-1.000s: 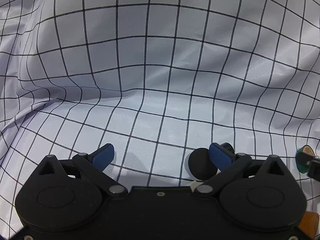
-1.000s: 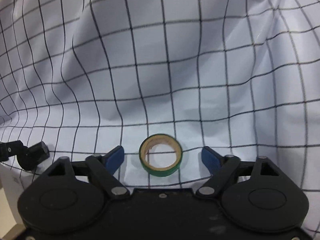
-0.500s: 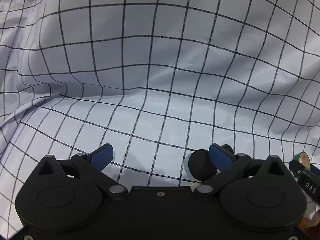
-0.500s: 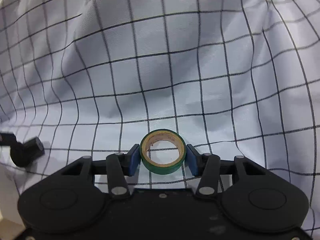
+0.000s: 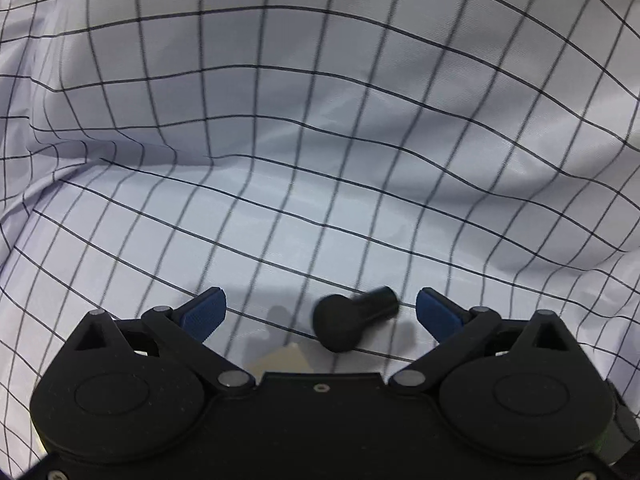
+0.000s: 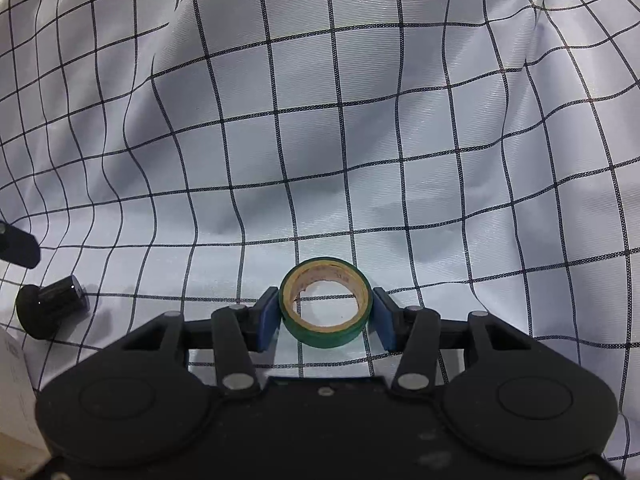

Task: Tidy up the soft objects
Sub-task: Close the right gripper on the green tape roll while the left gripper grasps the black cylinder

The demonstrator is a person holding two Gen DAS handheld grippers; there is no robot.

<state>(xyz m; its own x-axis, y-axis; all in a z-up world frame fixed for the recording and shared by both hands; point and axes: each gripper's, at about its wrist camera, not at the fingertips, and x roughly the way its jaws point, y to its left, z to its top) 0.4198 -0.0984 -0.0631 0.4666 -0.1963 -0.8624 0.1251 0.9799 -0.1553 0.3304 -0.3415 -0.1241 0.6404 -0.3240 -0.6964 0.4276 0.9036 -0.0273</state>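
A green tape roll (image 6: 326,304) with a tan core lies flat on the white checked cloth (image 6: 360,140). My right gripper (image 6: 325,314) is shut on the tape roll, one blue pad on each side. A small black knob-shaped object (image 5: 352,322) lies on the cloth (image 5: 320,140) between the fingers of my left gripper (image 5: 320,314), which is open and does not touch it. The same black object shows at the left of the right wrist view (image 6: 48,310).
The cloth rises in soft folds behind both grippers. A pale box corner (image 5: 280,360) pokes out under the left gripper. A white box edge (image 6: 12,380) sits at the lower left of the right wrist view, and the left gripper's tip (image 6: 18,246) is above it.
My right gripper closed on the green tape roll. My left gripper shifted right, so the black object now lies between its open fingers instead of against the right finger.
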